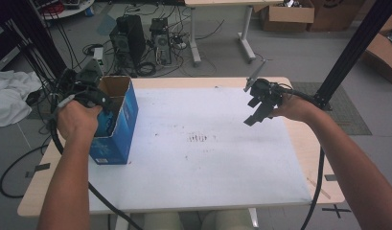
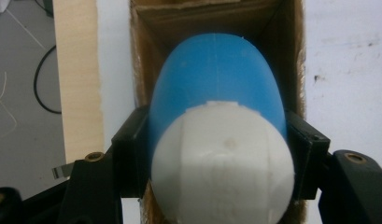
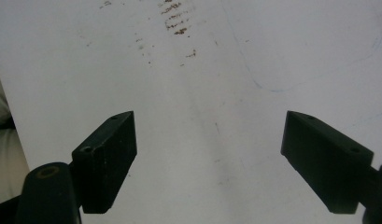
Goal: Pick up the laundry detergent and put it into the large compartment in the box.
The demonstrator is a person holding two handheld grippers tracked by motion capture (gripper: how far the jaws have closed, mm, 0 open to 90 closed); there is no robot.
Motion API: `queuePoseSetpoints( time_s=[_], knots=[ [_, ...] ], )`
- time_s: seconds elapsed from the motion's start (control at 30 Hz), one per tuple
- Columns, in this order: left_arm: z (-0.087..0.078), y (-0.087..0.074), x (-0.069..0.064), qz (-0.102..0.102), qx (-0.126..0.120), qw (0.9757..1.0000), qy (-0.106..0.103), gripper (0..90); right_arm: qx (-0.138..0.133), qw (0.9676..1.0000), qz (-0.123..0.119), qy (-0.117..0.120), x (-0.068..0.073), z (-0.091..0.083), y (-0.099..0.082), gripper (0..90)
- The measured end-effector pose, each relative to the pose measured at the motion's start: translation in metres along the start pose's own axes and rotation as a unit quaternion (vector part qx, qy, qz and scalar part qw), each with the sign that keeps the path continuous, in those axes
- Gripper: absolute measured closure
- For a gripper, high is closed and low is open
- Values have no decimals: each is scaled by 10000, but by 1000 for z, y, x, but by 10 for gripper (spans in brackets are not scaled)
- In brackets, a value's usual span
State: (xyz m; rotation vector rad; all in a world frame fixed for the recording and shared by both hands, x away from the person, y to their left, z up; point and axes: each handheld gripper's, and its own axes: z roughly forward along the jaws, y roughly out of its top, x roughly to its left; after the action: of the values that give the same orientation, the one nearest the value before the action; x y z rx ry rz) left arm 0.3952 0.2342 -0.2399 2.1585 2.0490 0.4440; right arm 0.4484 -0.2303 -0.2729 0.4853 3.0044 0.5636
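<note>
A blue cardboard box (image 1: 118, 122) stands open-topped at the left edge of the table. My left gripper (image 2: 219, 154) is shut on a blue bottle (image 2: 216, 79) with a white cap (image 2: 221, 172), its black pads pressing on both sides. The bottle points down into the brown inside of the box (image 2: 146, 42). From above, the left hand and gripper (image 1: 95, 103) sit at the box's mouth, and the bottle is hidden there. My right gripper (image 1: 255, 112) hovers over the right side of the white table top (image 1: 208, 158). Its jaws (image 3: 209, 154) stand open with nothing between them.
Faint brown smudges (image 1: 198, 139) mark the white sheet's middle. Two computer towers (image 1: 131, 40) and cables lie on the floor beyond the table. Cardboard boxes (image 1: 287, 14) sit at the far right, a black post (image 1: 356, 48) rises at the right, and white cloth (image 1: 9, 96) lies at the left.
</note>
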Motion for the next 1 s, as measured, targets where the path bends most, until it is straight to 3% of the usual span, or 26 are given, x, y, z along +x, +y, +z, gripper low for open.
queuePoseSetpoints(
  time_s=[0.53,1.0],
  knots=[
    [36,-7,0,93,272,9996,-82,383,45,10000,14,2,1,0,-1,184],
    [38,-8,4,25,280,9995,-158,378,57,10000,-7,17,2,2,0,184]
  ],
)
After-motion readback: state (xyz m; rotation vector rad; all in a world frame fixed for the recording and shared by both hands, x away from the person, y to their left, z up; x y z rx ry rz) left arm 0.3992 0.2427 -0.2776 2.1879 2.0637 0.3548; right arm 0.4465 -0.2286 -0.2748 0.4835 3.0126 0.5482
